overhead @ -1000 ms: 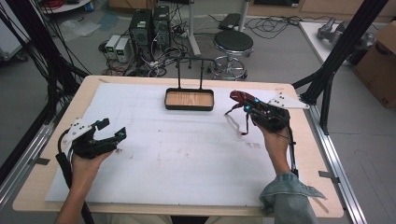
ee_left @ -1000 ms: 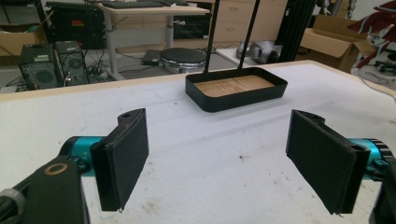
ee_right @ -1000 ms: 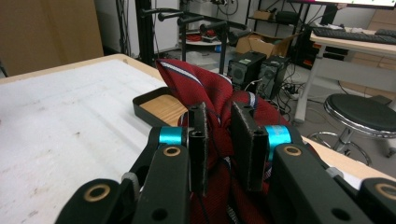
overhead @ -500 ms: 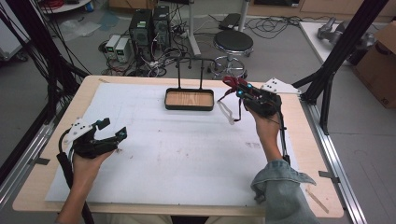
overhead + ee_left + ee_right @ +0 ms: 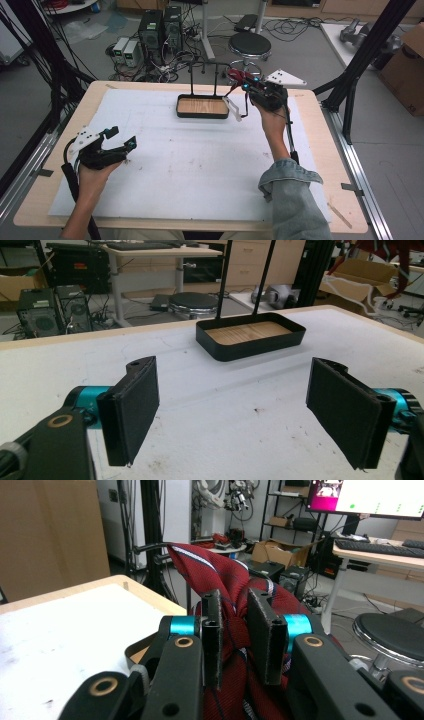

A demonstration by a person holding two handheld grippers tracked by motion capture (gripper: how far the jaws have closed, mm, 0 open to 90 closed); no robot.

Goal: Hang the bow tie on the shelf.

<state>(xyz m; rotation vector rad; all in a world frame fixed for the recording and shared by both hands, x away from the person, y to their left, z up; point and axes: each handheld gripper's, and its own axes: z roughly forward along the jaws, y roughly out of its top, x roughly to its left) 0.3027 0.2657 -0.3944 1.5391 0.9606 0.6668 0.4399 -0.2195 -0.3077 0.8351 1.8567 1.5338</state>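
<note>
Clearly, the high view puts the right gripper point(image 5: 250, 89) at the far right of the table point(image 5: 150, 90), clenched on a red tie point(image 5: 239, 77) and held up beside the rack point(image 5: 209, 75) that rises from the black tray point(image 5: 202, 107). A white strip hangs below that hand, near the tray's right end; what it is I cannot tell. The left gripper point(image 5: 120, 142) rests near the left edge on the white mat point(image 5: 200, 160), released and holding nothing, well apart from the tray.

From the left gripper view, the left gripper point(image 5: 232, 405) has both pads spread wide over bare mat, with the tray point(image 5: 250, 342) farther off and the rack's two posts point(image 5: 247, 277) rising from it.

From the right gripper view, the right gripper point(image 5: 235, 635) pinches a bunched fold of the tie point(image 5: 225, 595), striped red cloth bulging above and below the pads, with the rack's bar point(image 5: 150, 547) just behind it.

My guess is the tie is meant for that bar. The hold is on a wad, not a flat length, so slippery cloth could slide out, or drape unevenly and fall off. The dangling part could also snag a post or land in the tray. With the left gripper far off, nothing would catch it.
</note>
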